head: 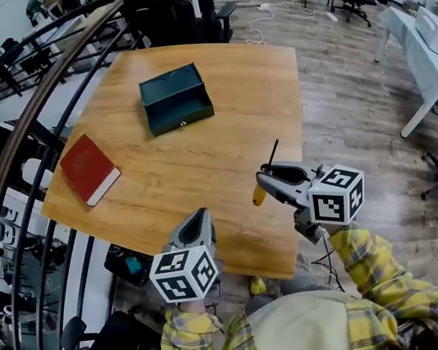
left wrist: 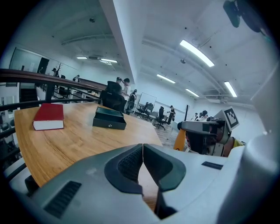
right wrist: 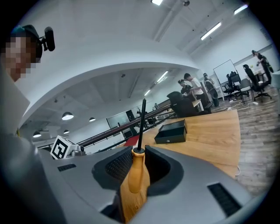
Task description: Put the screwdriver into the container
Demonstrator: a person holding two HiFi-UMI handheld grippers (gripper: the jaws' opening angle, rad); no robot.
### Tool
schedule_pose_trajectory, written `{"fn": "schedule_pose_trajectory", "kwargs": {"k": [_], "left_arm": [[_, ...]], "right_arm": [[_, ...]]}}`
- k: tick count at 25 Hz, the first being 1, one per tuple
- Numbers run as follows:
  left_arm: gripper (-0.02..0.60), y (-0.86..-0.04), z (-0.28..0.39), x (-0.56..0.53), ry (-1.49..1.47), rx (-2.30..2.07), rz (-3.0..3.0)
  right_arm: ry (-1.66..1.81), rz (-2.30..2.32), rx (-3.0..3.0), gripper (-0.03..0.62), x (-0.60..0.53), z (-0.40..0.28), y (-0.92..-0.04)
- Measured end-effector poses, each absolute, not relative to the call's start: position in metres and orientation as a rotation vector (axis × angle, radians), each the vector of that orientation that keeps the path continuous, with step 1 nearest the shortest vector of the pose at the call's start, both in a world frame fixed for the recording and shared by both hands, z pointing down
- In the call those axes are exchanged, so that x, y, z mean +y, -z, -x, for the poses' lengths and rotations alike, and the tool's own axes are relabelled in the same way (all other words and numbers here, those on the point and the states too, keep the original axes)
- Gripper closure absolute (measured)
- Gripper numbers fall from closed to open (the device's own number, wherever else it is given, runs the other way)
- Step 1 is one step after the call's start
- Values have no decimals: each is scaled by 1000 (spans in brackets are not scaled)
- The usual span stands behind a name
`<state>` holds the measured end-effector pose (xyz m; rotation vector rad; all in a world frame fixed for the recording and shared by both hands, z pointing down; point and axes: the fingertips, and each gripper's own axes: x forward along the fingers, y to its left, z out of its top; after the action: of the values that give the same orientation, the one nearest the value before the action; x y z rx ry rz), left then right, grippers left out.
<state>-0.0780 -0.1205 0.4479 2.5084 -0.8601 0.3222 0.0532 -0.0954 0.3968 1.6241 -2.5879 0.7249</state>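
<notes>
1. Open office w/ wood-plank floor (head: 334,67) and black office chairs (head: 162,9) at the back. A light wooden counter (head: 201,165) stands beside a curved dark railing (head: 40,100).
2. On the counter: dark green open-top rectangular container (head: 176,96), far middle, front wall w/ a small knob. It looks empty in head view.
3. Flat red hardcover book (head: 89,168) lies near the counter's left edge, well apart from the container.
4. Right claw (head: 273,177) is over the counter's near right part, clenched on the orange-handled screwdriver w/ black shaft (head: 259,196).
5. Right gripper view: both jaws press the orange handle (right wrist: 135,175). The shaft sticks out past the tips and points twd the container (right wrist: 171,131).
6. So the screwdriver is off the counter, in the right claw, not in the container and well short of it.
7. Left claw (head: 201,219) sits at the counter's near edge, left of the right one. Its marker cube (head: 185,274) faces the camera.
8. Left gripper view: jaws of the left claw (left wrist: 143,151) are closed tip to tip, nothing between them. Book (left wrist: 49,116) and container (left wrist: 109,118) lie ahead; the right claw is off to its right.
9. Yellow plaid sleeves (head: 377,276) show at the bottom of head view.
</notes>
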Motion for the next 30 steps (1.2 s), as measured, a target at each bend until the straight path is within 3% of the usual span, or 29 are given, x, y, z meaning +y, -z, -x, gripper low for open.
{"fn": "schedule_pose_trajectory", "kwargs": {"k": [30], "left_arm": [[571,-459,30,-227,-293,-1247,-2301]], "right_arm": [[-573,-1138,-2686,451,-272,-91,-396]]}}
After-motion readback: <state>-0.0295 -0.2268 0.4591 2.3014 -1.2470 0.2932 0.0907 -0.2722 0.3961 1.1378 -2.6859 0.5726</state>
